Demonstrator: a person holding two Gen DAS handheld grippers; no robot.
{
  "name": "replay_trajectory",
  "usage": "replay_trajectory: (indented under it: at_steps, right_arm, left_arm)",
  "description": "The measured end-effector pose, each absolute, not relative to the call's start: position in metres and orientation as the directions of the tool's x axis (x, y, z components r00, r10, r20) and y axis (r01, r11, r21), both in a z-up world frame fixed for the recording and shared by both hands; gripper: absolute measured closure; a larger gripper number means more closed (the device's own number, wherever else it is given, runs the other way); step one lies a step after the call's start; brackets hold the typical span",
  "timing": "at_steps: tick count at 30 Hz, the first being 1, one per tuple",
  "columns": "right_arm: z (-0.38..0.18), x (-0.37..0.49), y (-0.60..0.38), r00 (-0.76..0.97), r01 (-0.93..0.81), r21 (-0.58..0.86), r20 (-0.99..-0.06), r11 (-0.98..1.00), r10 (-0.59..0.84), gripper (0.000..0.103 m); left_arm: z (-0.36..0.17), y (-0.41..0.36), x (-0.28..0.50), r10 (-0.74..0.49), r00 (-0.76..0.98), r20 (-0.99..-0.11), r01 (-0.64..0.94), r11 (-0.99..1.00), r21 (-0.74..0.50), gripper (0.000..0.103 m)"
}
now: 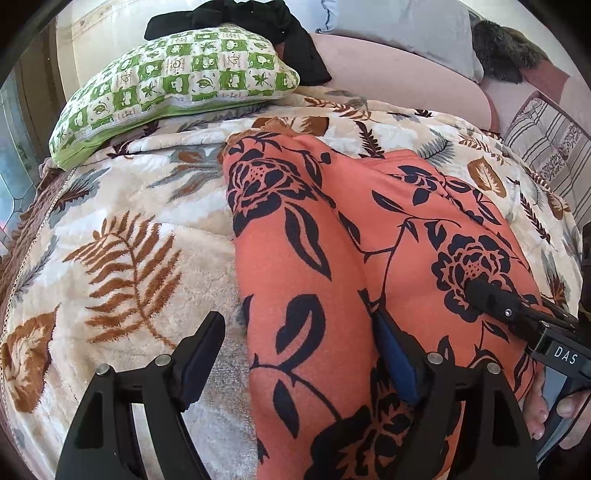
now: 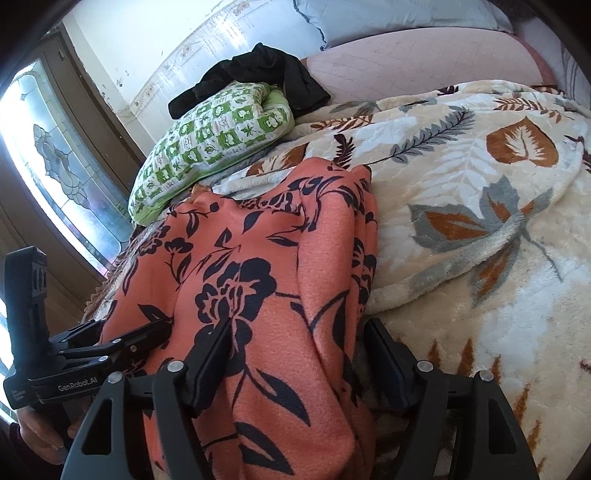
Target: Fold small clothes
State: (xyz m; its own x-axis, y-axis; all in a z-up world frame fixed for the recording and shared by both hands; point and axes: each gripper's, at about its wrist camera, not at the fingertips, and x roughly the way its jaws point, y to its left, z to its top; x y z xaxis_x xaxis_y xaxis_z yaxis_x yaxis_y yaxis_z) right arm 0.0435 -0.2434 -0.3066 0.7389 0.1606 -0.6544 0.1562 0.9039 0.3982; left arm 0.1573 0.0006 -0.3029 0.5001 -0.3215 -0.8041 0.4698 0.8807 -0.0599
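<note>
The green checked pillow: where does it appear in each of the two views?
Left wrist view: green checked pillow at upper left, behind the orange flowered garment.
Right wrist view: pillow left of centre, upper half.
Shared landmark: the black cloth lying on the pillow's far end.

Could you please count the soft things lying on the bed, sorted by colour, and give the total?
Orange with dark flowers: 1, the garment
Green and white checked: 1, the pillow
Black: 1, the bundle of cloth on that pillow
Cream with leaf print: 1, the blanket underneath
Total: 4
</note>
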Motion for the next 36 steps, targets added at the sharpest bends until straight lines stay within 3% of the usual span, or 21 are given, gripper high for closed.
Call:
replay_trajectory:
  at_steps: [17,23,31,34,36]
  right_arm:
    - [-0.271,0.038,-0.224,0.614,0.181,0.152,-0.789,0.972,0.009,0.024]
    - [-0.237,0.03,-0.213,0.652,0.108,0.122,-0.757,0.987,0.022,0.024]
    - [-0.232,0.032,-0.17,0.653,-0.047,0.154,-0.743,0.987,0.147,0.056]
    - [-0.268,0.038,-0.166,0.571,-0.027,0.14,-0.811,0.99,0.131,0.059]
    - [-0.275,0.036,-0.172,0.585,-0.036,0.168,-0.795,0.985,0.157,0.059]
  left_arm:
    - [-0.3,0.026,0.141,-0.361,0.488,-0.795,0.484,0.87,-0.098,0.018]
    - [-0.297,0.047,0.136,-0.391,0.465,-0.794,0.478,0.866,-0.147,0.018]
    - [-0.295,0.057,0.137,-0.412,0.444,-0.796,0.472,0.862,-0.184,0.018]
    - [-0.294,0.058,0.138,-0.412,0.44,-0.798,0.473,0.862,-0.185,0.018]
    - [-0.298,0.057,0.138,-0.398,0.443,-0.803,0.469,0.866,-0.171,0.014]
